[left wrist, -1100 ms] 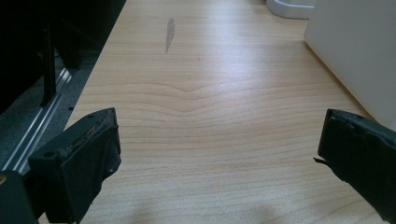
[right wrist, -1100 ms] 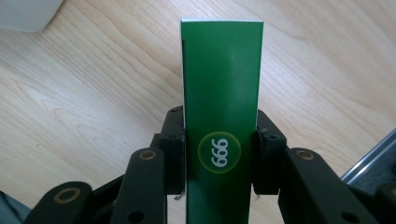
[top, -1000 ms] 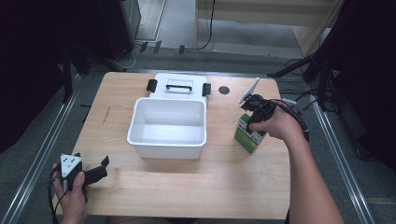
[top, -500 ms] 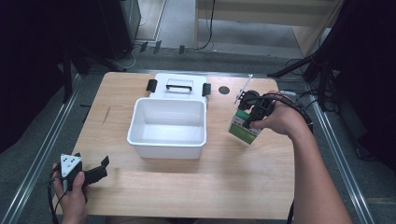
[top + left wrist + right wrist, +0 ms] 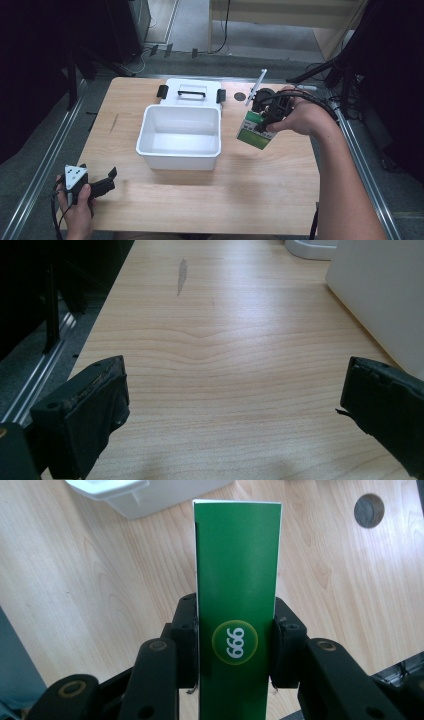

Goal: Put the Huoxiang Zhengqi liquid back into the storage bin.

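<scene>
Green box point(image 5: 237, 605) now higher off table point(image 5: 200, 200), pinched between right claw point(image 5: 235, 645) pads.

A lab-like recording room: a bare wooden table point(image 5: 200, 200) on metal rails point(image 5: 42, 165), with dark surrounds and cables on the floor point(image 5: 220, 45).

We see a green box point(image 5: 237, 605) with a yellow-green circle bearing white digits, a white tub point(image 5: 180, 135), a white lid point(image 5: 192, 89) with black clasps, and a pale wood-grain table point(image 5: 200, 200).
</scene>
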Demonstrator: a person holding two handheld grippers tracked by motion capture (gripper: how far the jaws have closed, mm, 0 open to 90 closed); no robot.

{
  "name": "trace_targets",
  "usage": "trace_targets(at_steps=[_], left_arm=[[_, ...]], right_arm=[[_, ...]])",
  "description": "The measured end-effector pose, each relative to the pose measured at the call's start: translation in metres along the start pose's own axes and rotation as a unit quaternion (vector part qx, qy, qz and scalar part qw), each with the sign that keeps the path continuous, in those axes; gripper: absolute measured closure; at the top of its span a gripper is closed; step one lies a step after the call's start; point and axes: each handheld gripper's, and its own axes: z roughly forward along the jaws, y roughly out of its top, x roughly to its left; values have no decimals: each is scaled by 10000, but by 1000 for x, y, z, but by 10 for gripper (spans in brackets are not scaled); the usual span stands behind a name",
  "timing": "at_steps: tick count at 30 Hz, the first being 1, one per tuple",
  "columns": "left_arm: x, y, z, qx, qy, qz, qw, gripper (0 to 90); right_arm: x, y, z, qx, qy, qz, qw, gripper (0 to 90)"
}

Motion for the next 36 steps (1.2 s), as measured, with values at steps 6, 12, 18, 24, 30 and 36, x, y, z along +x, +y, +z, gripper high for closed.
trace_targets(at_steps=[6, 12, 18, 24, 30, 36], left_arm=[[0, 0, 0, 2, -2, -8, 10000, 1], [0, 0, 0, 1, -17, -20, 10000, 1], [0, 0, 0, 2, -18, -28, 10000, 1], [0, 0, 0, 4, -16, -26, 10000, 1], [0, 0, 0, 17, -13, -22, 10000, 1], [0, 0, 0, 26, -16, -12, 10000, 1]], right_arm=[[1, 13, -12, -61, -38, -135, 9999, 647], [3, 23, -20, -27, -34, -276, 9996, 646], [8, 39, -32, -35, -28, -458, 9989, 647], [12, 49, -38, -46, -35, -569, 9984, 647], [16, 63, -44, -41, -54, -662, 9978, 647], [20, 76, -50, -34, -65, -754, 9971, 647]])
